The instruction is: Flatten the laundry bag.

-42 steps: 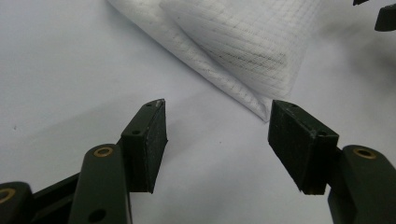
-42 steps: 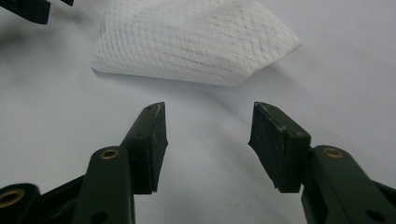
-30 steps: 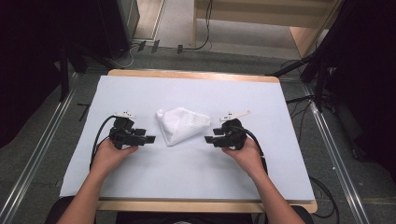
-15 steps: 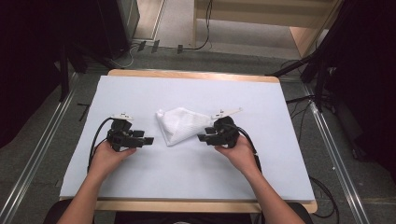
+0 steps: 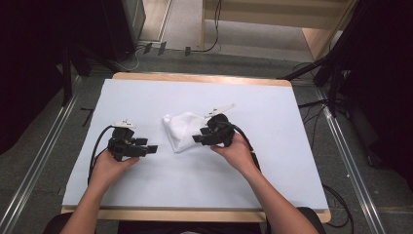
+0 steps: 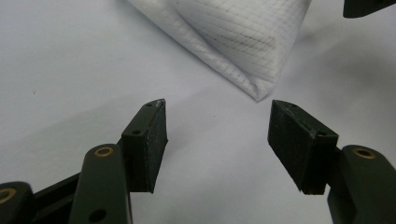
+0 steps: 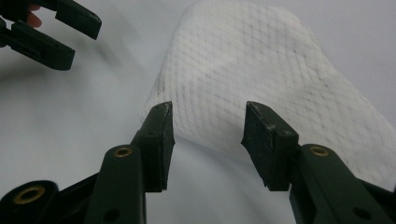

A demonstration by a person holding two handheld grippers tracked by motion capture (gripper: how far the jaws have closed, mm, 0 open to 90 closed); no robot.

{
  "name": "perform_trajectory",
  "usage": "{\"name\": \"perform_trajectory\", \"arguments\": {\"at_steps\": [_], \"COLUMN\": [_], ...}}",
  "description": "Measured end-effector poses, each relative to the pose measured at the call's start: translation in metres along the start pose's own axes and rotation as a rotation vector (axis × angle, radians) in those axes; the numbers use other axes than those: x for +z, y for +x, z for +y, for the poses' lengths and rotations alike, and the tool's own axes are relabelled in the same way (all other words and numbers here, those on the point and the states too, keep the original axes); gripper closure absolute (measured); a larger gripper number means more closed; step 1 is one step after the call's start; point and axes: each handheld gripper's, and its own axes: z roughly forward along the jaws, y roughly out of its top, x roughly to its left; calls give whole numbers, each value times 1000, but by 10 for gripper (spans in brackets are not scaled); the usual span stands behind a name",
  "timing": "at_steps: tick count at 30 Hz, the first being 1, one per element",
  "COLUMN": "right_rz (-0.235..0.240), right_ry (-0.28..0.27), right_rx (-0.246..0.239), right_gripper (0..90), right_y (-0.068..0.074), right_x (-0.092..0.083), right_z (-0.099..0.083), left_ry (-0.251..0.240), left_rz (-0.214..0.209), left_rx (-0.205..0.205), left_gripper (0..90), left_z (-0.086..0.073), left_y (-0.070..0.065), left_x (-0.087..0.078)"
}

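A folded white cloth [image 5: 181, 129] lies on the pale sheet in the middle of the table. My right gripper [image 5: 198, 138] is at the cloth's right edge and points left. In the right gripper view the cloth [image 7: 243, 60] spreads just beyond my right gripper [image 7: 208, 126]. Its jaws have just been closing a little but stand apart, their tips over the cloth's near edge with nothing pinched. My left gripper [image 5: 149, 147] rests left of the cloth and points right. It is open [image 6: 217, 121] with bare sheet between its jaws, a cloth corner [image 6: 243, 37] just ahead.
The pale sheet [image 5: 292, 161] covers most of the wooden table [image 5: 195, 78]. Metal rails run along the floor on both sides [image 5: 44, 161], cables trail at the right [image 5: 311, 105], and a wooden unit stands at the back [image 5: 316, 39].
My right gripper has moved left across the sheet to the cloth's right edge. The left gripper and the cloth have stayed in place.
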Motion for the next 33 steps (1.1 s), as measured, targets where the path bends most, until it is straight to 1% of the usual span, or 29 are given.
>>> {"name": "perform_trajectory", "arguments": {"at_steps": [3,4,5,11,15,16,17,18,20,21,23,24,25,26,28,29,31,32,33], "right_rz": [1,0,2,14,30,32,31,27,26,28,32,32,33,27,24,29,27,24,24], "right_ry": [3,2,0,17,5,13,34,40,38,34,13,13,34,45,43,48,52,64,64], "right_rx": [-3,-9,-13,-10,-9,-6,-7,-11,-15,-16,-19,-19,-21,-26,-30,-27,-30,-32,-32], "right_gripper": [543,539,536,516,498,492,481,477,476,467,457,457,426,414,413,401,394,391,391], "right_y": [1,1,1,0,-2,-2,-2,-1,-1,-1,-1,-1,-1,0,0,1,2,4,4], "right_x": [3,6,7,20,30,32,35,36,38,41,44,44,52,56,59,68,71,81,81], "right_z": [4,10,12,24,28,29,31,32,34,38,41,41,45,46,47,51,52,55,55], "left_ry": [2,-2,-4,-2,1,1,2,2,2,1,1,0,0,2,-1,-2,-3,-2,0], "left_rz": [8,6,6,9,11,11,15,17,17,20,21,21,24,27,29,32,30,31,31], "left_rx": [2,-2,-1,-6,-4,-4,-5,-8,-5,-9,-10,-10,-13,-14,-15,-19,-21,-22,-22], "left_gripper": [382,383,383,383,383,382,383,383,383,383,383,383,384,384,384,384,384,384,384], "left_z": [-1,-2,-2,-4,-5,-5,-6,-6,-7,-8,-8,-9,-10,-10,-11,-12,-12,-12,-12], "left_y": [1,1,1,1,1,1,2,1,2,2,2,2,2,3,3,4,4,4,4], "left_x": [-1,-2,-2,-3,-4,-4,-4,-5,-5,-6,-7,-7,-8,-8,-9,-10,-10,-10,-10]}}
